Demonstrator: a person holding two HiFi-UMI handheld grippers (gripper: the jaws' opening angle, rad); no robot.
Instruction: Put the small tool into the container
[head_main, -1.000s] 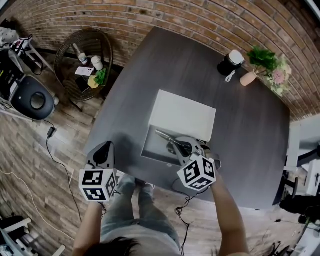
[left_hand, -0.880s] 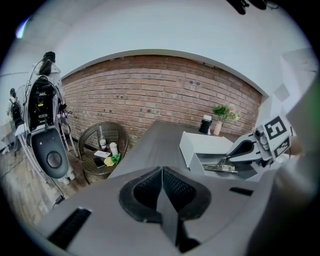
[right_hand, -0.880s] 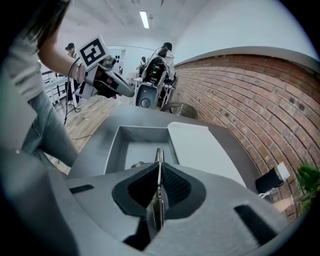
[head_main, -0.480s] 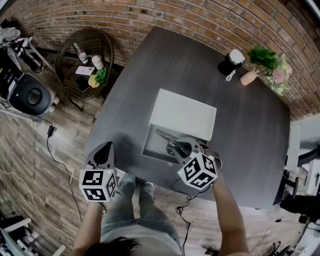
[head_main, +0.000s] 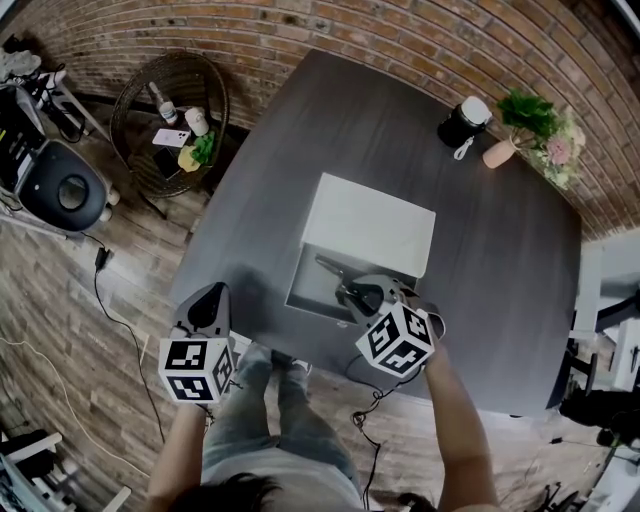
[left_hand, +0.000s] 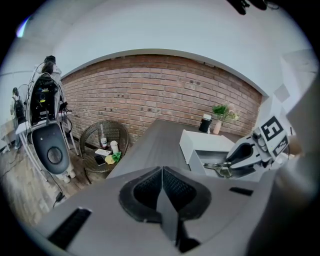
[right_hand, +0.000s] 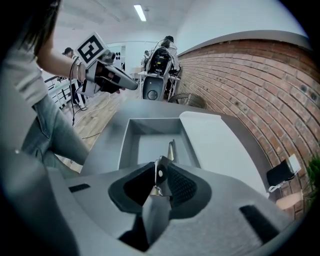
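Observation:
The container (head_main: 298, 291) is an open grey box on the dark table, with its white lid (head_main: 372, 226) lying just beyond it. The small metal tool (head_main: 338, 274) points into the box and reaches over its floor (right_hand: 150, 147). My right gripper (right_hand: 159, 187) is at the box's near right corner. Its jaws are opening: the tool (right_hand: 160, 174) stands between the pads, leaning on the right one, with a gap on the left. My left gripper (head_main: 205, 305) hovers at the table's near left edge, shut and holding nothing (left_hand: 161, 192).
A black jar with a white lid (head_main: 462, 122) and a potted plant (head_main: 528, 122) stand at the table's far right corner. A wicker side table (head_main: 170, 108) with small items sits on the wooden floor to the left. The person's legs are below the near table edge.
The right gripper has stayed over the box's near right corner with the tool in front of it. The left gripper has not moved.

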